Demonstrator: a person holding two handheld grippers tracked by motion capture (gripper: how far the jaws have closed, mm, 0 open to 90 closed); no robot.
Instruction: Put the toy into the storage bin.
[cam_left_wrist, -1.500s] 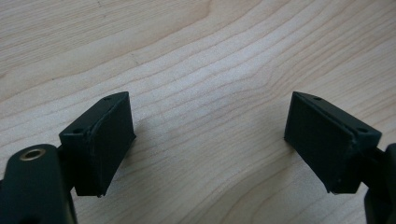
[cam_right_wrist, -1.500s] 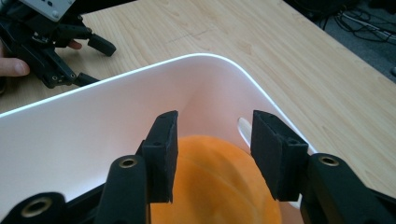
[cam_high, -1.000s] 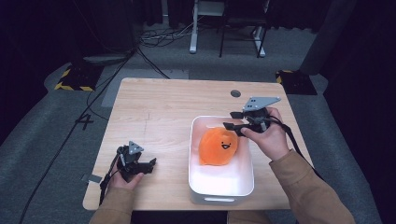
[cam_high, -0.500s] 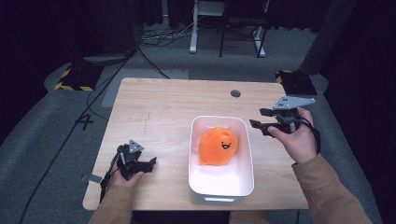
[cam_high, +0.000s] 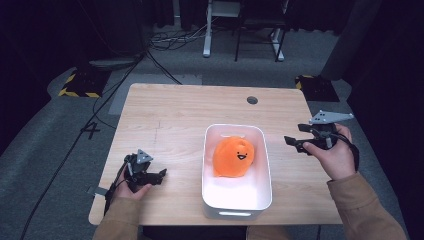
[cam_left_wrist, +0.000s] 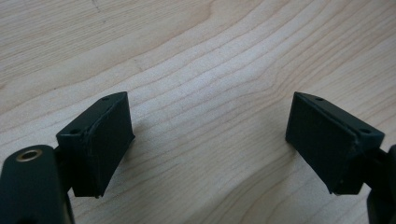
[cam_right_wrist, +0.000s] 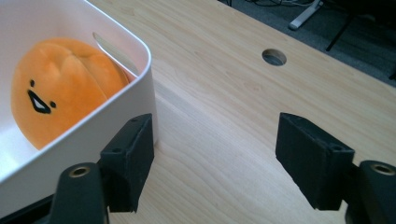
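At the left of the high view, the left hand-held gripper (cam_high: 161, 174) rests low over the pale wooden tabletop (cam_high: 180, 120) near its front left corner, gripped by the person's left hand (cam_high: 131, 186), with a black cable trailing off the edge. In the left gripper view its two black jaws stand spread wide apart with bare wood grain between them, pinching nothing

In the middle, toward the front edge, sits a white rectangular plastic bin (cam_high: 264, 165) with rounded corners. Inside it lies a round orange plush toy with a small black smiling face (cam_high: 234, 156), resting in the half of the bin farther from the person, its face turned up and toward the right

To the right, well apart from the bin, the right hand-held gripper (cam_high: 295, 142) is held above the tabletop's right edge by the person's right hand (cam_high: 336, 157), a grey three-cornered plate on top. In the right gripper view its jaws are spread wide and empty, the bin's white wall (cam_right_wrist: 116, 126) just beside one jaw, the plush toy (cam_right_wrist: 60, 88) beyond it, and a round cable hole (cam_right_wrist: 274, 57) in the wood farther off
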